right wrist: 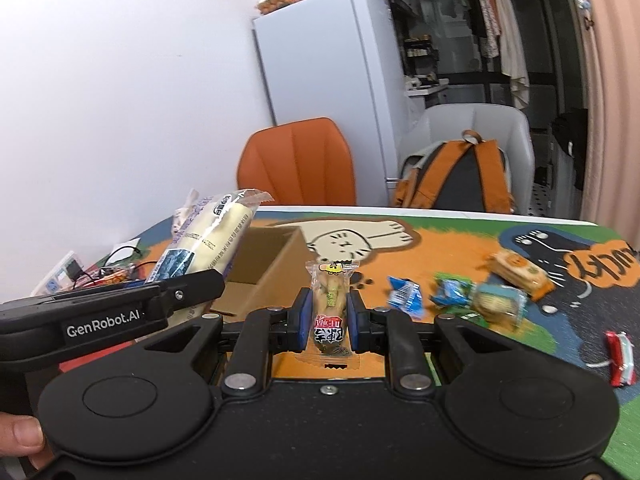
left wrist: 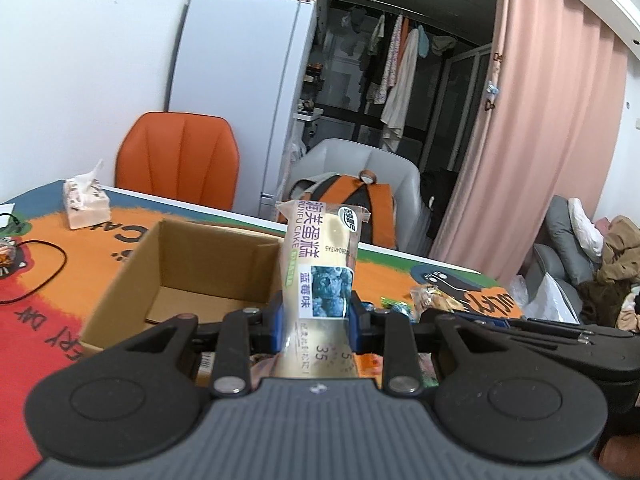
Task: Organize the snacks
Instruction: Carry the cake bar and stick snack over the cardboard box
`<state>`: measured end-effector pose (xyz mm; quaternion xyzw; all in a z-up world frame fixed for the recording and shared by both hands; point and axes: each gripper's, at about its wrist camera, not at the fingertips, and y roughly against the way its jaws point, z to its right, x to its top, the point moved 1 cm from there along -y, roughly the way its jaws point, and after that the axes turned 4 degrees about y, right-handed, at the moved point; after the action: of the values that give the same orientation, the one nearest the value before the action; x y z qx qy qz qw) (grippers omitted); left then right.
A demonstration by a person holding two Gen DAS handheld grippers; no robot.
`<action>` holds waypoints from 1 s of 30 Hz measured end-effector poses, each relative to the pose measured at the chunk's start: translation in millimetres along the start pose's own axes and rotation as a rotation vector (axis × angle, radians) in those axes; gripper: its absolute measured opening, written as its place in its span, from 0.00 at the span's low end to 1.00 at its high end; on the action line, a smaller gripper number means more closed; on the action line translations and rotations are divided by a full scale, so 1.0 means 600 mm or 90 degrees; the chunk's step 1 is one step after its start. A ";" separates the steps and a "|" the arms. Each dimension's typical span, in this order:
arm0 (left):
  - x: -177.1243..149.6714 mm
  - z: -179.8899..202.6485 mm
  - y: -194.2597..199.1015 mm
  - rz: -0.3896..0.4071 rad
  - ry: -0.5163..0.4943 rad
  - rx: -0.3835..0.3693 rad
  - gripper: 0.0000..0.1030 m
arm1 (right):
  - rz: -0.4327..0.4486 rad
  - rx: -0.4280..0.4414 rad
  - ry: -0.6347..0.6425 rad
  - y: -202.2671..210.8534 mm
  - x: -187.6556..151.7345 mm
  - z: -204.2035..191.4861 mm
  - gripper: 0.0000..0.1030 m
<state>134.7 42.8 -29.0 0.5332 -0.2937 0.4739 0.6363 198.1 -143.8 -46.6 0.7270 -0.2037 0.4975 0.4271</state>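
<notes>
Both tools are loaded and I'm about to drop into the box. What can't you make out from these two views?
- Cardboard box floor: left wrist view, near part hidden by its front wall and the left tool; right wrist view, mostly blocked by the cake pack.
- Snack stick in the right tool: label too small to read.
- Loose snacks: blurred in the right wrist view.
- Red-white packet: distorted near the edge.

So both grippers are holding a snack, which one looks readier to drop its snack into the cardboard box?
Probably the left gripper: its cake packet already stands close beside the open cardboard box. The right gripper holds its small snack packet farther from the box's opening.
</notes>
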 end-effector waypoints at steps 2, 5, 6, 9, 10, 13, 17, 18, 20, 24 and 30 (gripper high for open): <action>0.005 -0.013 0.001 0.003 0.003 0.007 0.28 | 0.000 0.006 0.004 -0.008 0.003 -0.009 0.19; 0.012 -0.032 0.001 0.005 0.007 0.015 0.28 | -0.003 0.013 0.008 -0.021 0.007 -0.020 0.19; 0.016 -0.041 0.002 0.006 0.008 0.019 0.28 | -0.004 0.015 0.009 -0.026 0.008 -0.023 0.19; 0.026 -0.061 0.002 0.011 0.010 0.033 0.28 | -0.006 0.024 0.013 -0.038 0.013 -0.035 0.19; 0.028 -0.069 0.001 0.012 0.011 0.038 0.28 | -0.006 0.026 0.014 -0.039 0.015 -0.040 0.19; 0.036 -0.090 -0.003 0.013 0.019 0.050 0.28 | -0.005 0.034 0.018 -0.050 0.021 -0.052 0.19; 0.044 -0.115 -0.017 0.005 0.030 0.065 0.28 | -0.007 0.044 0.021 -0.065 0.028 -0.065 0.19; 0.044 -0.119 -0.021 0.003 0.033 0.067 0.28 | -0.008 0.046 0.022 -0.069 0.028 -0.068 0.19; 0.043 -0.126 -0.031 -0.002 0.036 0.073 0.28 | -0.010 0.051 0.021 -0.077 0.031 -0.072 0.19; 0.041 -0.139 -0.054 -0.014 0.040 0.082 0.28 | -0.015 0.056 0.023 -0.089 0.035 -0.079 0.19; 0.039 -0.159 -0.078 -0.025 0.052 0.096 0.28 | -0.020 0.059 0.020 -0.106 0.039 -0.079 0.19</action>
<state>173.9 141.8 -52.2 0.5657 -0.2205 0.5036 0.6146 227.7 -66.6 -45.6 0.7410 -0.1622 0.5110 0.4044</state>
